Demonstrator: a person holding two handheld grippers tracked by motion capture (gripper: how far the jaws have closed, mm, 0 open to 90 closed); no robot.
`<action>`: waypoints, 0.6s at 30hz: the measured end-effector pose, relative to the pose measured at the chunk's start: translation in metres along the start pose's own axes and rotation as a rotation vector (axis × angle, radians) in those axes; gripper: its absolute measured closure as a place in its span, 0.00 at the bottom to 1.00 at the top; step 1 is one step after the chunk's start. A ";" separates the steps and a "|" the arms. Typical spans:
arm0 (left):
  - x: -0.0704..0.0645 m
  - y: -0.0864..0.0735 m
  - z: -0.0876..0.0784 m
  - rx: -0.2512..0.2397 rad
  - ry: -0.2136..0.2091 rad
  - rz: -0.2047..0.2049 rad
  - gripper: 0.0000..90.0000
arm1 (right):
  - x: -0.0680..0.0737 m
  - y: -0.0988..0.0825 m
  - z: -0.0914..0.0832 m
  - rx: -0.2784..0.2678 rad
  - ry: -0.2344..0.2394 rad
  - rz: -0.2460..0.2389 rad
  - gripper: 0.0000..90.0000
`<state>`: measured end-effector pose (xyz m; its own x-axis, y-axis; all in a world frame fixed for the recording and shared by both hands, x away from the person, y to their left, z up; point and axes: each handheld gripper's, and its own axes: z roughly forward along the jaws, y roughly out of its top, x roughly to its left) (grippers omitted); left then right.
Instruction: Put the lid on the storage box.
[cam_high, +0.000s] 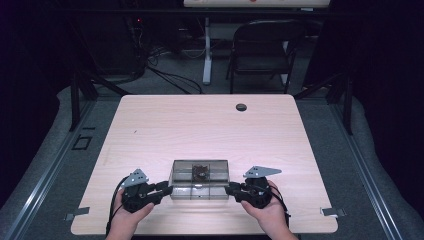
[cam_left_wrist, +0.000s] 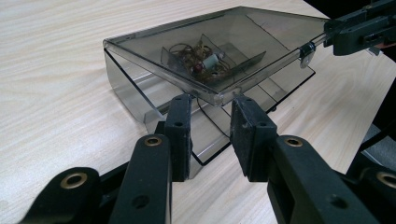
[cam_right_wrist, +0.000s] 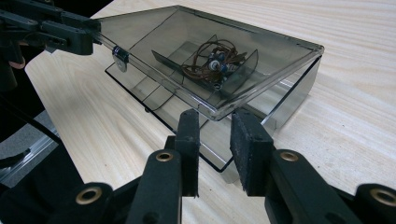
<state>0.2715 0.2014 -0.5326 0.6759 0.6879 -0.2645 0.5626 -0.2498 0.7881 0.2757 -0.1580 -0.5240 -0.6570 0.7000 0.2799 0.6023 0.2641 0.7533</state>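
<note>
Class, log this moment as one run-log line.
left gripper: at lid corner | right gripper: at opposite corner | smoky plastic box: lid raised | contents: wire bundle

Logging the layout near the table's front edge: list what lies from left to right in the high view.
left gripper → smoky clear plastic box → right gripper, all on the light wooden table.

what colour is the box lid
Smoky grey, see-through lid; clearest in the left gripper view.
</note>
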 end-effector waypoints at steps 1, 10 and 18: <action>0.000 -0.001 0.000 0.002 0.000 0.002 0.77 | 0.000 -0.001 0.000 0.000 -0.002 -0.004 0.82; -0.002 -0.005 0.000 -0.002 -0.006 0.002 0.78 | 0.001 -0.004 0.001 0.000 -0.005 -0.010 0.83; -0.002 -0.008 0.001 0.007 -0.009 0.003 0.80 | 0.001 -0.008 0.003 0.008 -0.012 -0.023 0.86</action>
<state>0.2659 0.2015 -0.5392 0.6820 0.6809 -0.2669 0.5636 -0.2568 0.7851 0.2717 -0.1574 -0.5312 -0.6655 0.7014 0.2550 0.5905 0.2859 0.7547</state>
